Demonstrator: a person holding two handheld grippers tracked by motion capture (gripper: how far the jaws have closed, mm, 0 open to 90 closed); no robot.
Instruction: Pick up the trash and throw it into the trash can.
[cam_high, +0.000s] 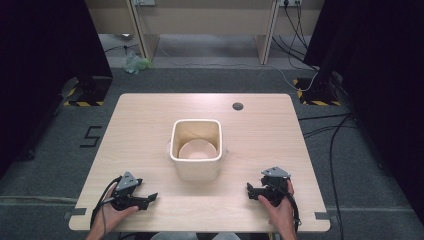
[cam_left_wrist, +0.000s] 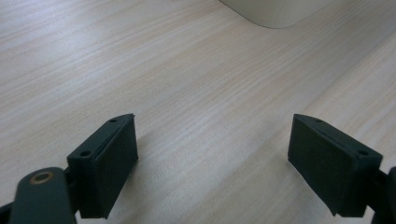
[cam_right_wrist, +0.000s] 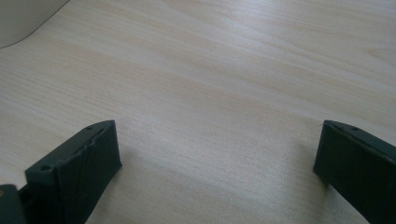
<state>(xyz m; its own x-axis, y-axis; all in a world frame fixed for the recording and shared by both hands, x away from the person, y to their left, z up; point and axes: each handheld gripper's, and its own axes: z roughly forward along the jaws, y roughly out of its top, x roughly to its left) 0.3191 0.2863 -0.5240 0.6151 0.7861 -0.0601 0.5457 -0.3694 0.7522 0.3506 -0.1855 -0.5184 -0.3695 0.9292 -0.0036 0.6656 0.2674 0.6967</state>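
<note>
Cream bin (cam_high: 196, 150), squarish with rounded corners, stands upright near the middle of the counter (cam_high: 150, 120), with small lugs or handles at its left and right sides. A shallow, pale bowl (cam_high: 198, 150) sits inside it on the bottom. Whether the bowl is loose or nested tight against the walls, I cannot tell.

Left gripper (cam_high: 145, 200) lies near the front edge of the counter, left of the bin and nearer the person, well apart from it. Jaws spread wide, nothing between them but bare wood. In the left gripper view a corner of the bin (cam_left_wrist: 275, 11) shows at the top edge, so this gripper (cam_left_wrist: 212, 163) points roughly toward it.

Right gripper (cam_high: 253, 191) mirrors this, right of the bin and also nearer the person. Jaws spread, empty. In the right gripper view the bin's corner (cam_right_wrist: 23, 18) sits at top left, and the gripper (cam_right_wrist: 217, 168) itself is low over the counter.

Judgement: both hands are at rest, and the step in hand is the approach to the bin.

- Bring the grippers in from either side of the bin together, so it is not pushed sideways.
- Keep the jaws spread until one pad is inside the rim and the other outside.
- Grip the wall at the side lugs, level on both sides.
- Lift evenly, since a tilt would likely slide the bowl toward the lower wall.

The dark grommet (cam_high: 238, 106) behind the bin is out of the way.
</note>
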